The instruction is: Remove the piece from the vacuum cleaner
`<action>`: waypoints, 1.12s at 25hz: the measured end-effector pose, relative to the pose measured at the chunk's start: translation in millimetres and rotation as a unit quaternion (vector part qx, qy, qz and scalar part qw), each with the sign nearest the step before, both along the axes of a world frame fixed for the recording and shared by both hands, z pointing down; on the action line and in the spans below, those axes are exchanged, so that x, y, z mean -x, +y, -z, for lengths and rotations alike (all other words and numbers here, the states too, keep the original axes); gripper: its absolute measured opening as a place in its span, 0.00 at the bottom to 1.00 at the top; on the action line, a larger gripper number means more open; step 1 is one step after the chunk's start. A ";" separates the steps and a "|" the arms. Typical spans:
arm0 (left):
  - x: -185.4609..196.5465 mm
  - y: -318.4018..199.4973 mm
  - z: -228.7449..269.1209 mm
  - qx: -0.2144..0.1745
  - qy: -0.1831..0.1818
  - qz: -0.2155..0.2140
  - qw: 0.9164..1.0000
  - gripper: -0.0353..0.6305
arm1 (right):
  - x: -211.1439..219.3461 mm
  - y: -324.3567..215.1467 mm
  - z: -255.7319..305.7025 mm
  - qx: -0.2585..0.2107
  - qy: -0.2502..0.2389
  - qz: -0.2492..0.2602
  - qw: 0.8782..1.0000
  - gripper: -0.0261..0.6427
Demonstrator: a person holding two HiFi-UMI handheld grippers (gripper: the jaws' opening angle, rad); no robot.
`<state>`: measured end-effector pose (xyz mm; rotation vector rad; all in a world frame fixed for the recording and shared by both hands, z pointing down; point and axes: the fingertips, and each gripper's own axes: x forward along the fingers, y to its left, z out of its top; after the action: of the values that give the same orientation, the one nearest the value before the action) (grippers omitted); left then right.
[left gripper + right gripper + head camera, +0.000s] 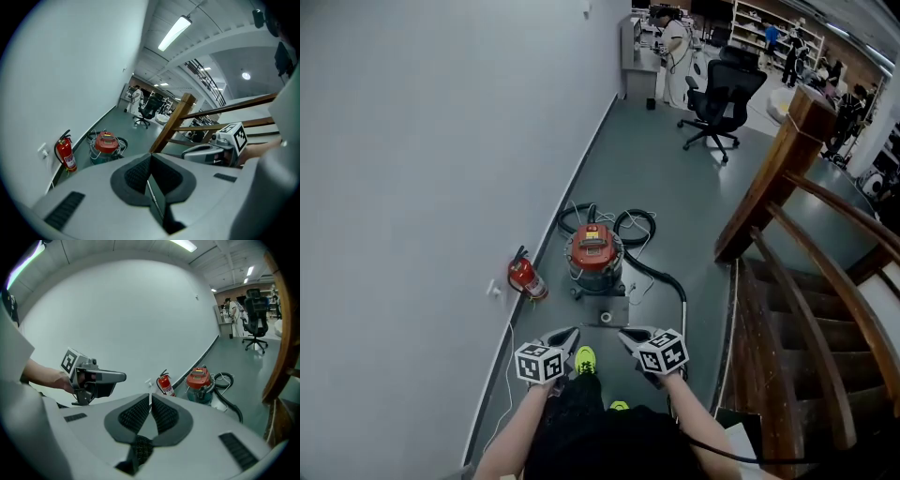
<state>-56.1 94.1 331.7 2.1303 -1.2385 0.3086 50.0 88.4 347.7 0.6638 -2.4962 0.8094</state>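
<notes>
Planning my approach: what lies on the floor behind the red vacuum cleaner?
A black hose lies in loops right behind the vacuum cleaner. Farther back stands a black office chair. Where the hose joins the cleaner is covered by the cleaner's own body.

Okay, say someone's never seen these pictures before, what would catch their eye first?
The red-topped vacuum cleaner stands on the grey floor near the white wall, its black hose looping beside it. A red fire extinguisher sits against the wall just left of it in the head view. A wooden staircase rises on the right, and at the bottom the left gripper and right gripper point toward the vacuum, both shut and empty.
</notes>
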 end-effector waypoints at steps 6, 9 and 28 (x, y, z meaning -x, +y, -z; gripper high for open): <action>-20.6 50.9 -8.9 0.010 -0.006 -0.001 1.000 0.07 | -20.4 42.0 -10.8 0.009 -0.008 0.003 1.000 0.08; -29.3 64.7 -6.2 0.007 -0.004 -0.002 1.000 0.07 | -24.3 58.9 -13.2 0.013 -0.011 0.005 1.000 0.08; -40.9 93.3 2.5 -0.042 -0.019 -0.021 0.999 0.07 | 10.2 80.1 25.0 -0.041 -0.040 -0.010 0.998 0.06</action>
<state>-15.2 187.4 329.2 2.2347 -1.2496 0.3227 39.8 168.5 322.7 0.6989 -2.6108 0.7576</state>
